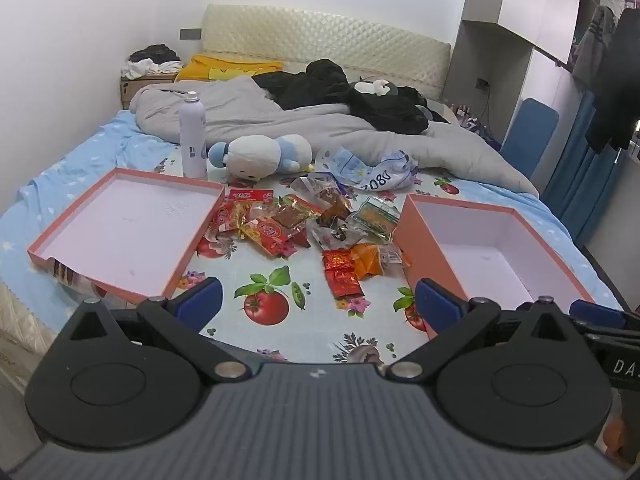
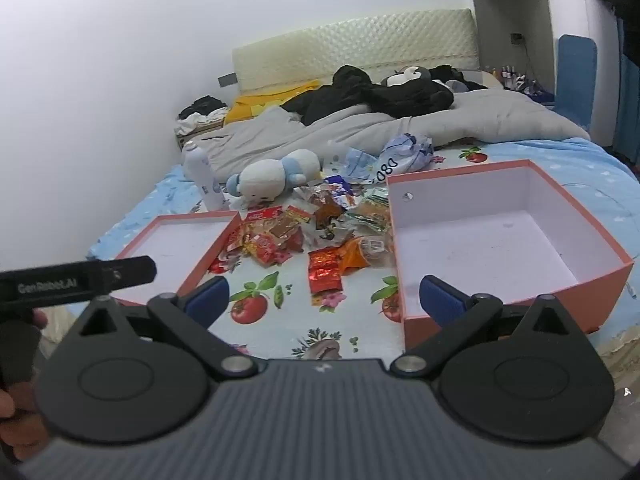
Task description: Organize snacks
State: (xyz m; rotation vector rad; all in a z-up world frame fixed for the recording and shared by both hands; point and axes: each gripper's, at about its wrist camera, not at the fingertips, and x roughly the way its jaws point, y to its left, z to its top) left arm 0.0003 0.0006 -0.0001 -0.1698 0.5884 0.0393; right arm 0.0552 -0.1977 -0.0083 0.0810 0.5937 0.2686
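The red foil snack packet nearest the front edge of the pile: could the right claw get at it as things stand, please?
Probably yes. The right claw is wide open and empty, and the red foil packet lies flat on the patterned cloth just ahead of it, with nothing between them. The deep pink box stands just to its right.

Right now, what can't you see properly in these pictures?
- Left wrist view: the shallow lid's near corner is hidden behind the left gripper.
- Right wrist view: the deep box's near wall is partly behind the right gripper.
- Both views: print on the snack packets is too small to read.
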